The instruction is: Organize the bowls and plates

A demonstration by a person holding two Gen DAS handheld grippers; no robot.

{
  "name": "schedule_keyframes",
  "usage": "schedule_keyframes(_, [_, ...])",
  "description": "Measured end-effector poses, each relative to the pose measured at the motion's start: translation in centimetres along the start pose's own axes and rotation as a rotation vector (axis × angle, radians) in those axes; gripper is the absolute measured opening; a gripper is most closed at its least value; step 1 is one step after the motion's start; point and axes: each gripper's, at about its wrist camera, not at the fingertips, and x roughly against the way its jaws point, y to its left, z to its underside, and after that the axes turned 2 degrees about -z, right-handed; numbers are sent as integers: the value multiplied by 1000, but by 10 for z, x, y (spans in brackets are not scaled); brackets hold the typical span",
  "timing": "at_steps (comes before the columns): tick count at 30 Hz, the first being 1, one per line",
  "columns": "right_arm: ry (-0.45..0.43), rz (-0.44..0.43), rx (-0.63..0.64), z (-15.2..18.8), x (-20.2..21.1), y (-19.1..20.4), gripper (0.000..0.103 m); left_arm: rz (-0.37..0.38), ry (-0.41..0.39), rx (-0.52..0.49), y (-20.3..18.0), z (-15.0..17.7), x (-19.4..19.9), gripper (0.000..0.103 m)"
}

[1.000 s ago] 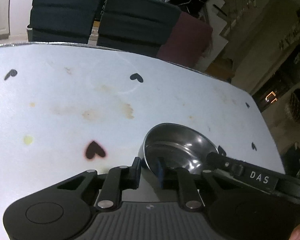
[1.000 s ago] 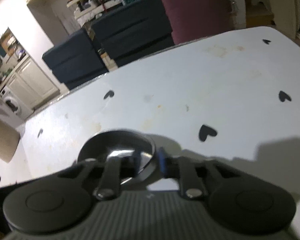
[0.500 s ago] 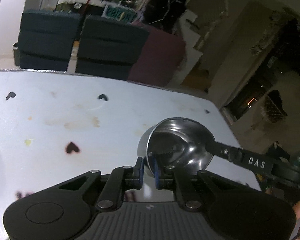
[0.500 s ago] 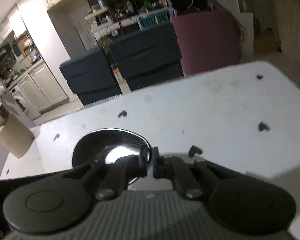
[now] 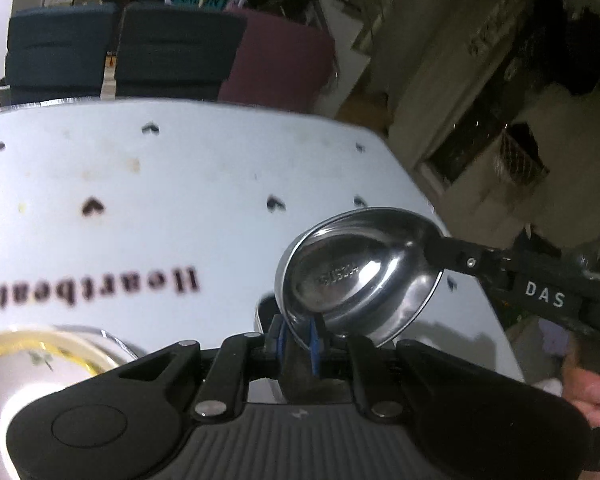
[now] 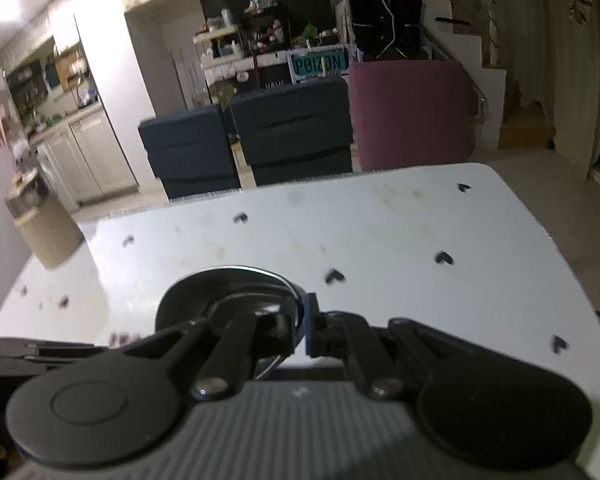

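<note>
A shiny steel bowl (image 5: 360, 272) hangs tilted above the white table (image 5: 180, 208), held from two sides. My left gripper (image 5: 298, 340) is shut on its near rim, blue pads pinching the edge. My right gripper's finger (image 5: 460, 256) clamps the rim on the bowl's right side. In the right wrist view the same bowl (image 6: 228, 296) sits left of centre, and my right gripper (image 6: 300, 320) is shut on its right rim. A white plate with a yellow band (image 5: 40, 360) lies at the lower left, on a steel-edged dish.
The table (image 6: 380, 232) carries black heart prints and the word "Heartbeat" (image 5: 100, 284). Dark blue chairs (image 6: 292, 132) and a maroon one (image 6: 412, 116) stand beyond its far edge. A tan bin (image 6: 44, 232) stands off the left corner. A person's fingers (image 5: 584, 392) show at the right.
The bowl has risen off the table with both grippers on it, tilting more. Both views have pulled back; the plate and the printed word have come into view.
</note>
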Motion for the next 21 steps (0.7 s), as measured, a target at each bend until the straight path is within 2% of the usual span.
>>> schedule_keyframes(8, [119,52,60,21,-8,-4,5,-20,93,-51,-6,19,-22,18])
schedule_keyframes(13, [178,80,77,25,-28,-5,4,-36,142,-56,-7,23,-37,19])
schedule_keyframes(21, [251,128,81,33,-58,-10,4,-31,170,-83,-11,23,-50,21])
